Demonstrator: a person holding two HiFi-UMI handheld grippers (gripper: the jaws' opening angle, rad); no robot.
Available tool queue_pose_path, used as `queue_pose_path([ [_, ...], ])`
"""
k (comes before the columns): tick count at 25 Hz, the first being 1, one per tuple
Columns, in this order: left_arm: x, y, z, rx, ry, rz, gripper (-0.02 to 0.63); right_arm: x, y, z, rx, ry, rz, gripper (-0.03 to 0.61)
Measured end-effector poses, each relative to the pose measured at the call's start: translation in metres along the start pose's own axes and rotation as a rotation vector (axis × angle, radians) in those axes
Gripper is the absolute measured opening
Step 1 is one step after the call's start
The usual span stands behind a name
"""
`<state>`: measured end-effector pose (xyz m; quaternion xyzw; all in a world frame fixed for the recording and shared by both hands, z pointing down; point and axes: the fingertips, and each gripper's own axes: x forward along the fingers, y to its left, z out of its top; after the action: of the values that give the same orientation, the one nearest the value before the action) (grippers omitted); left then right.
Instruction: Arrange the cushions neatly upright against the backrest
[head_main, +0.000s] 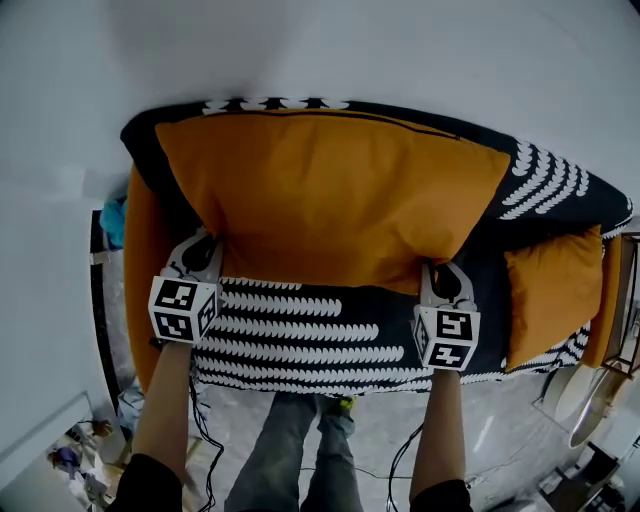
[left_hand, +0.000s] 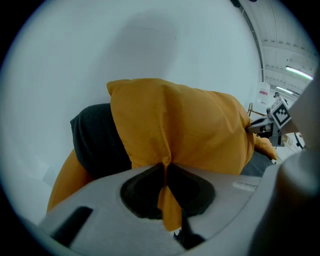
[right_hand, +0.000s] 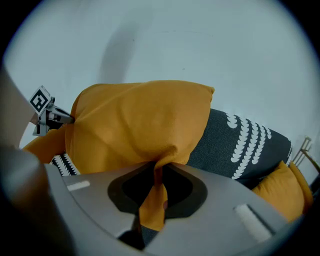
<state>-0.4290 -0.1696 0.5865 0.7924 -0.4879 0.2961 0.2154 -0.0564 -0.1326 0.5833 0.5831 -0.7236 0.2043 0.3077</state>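
Big orange cushion (head_main: 340, 200) hangs broadside over the sofa (head_main: 320, 345), top edge near the patterned backrest (head_main: 555, 185). The left gripper (head_main: 203, 245) and right gripper (head_main: 440, 275) each have their fingers clamped on a pinch of fabric at one of its lower corners. Judged mid-placement: the cushion looks close to upright but is carried, not yet let go to stand on the seat. Left to do: a smaller orange cushion (head_main: 552, 290) lies slumped at the sofa's right end, well apart, seemingly unplaced; the orange shape at the left end can't be identified.
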Motion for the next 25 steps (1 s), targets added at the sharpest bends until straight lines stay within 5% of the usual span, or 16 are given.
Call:
queue_pose_path([
  [13, 0.011, -0.007, -0.021, -0.009, 0.037, -0.019, 0.040, 0.009, -0.007, -0.031, 0.043, 0.048, -0.003, 0.090],
  [25, -0.009, -0.007, -0.022, -0.045, 0.052, -0.002, 0.163, -0.016, -0.014, -0.027, 0.067, 0.049, 0.017, 0.175],
])
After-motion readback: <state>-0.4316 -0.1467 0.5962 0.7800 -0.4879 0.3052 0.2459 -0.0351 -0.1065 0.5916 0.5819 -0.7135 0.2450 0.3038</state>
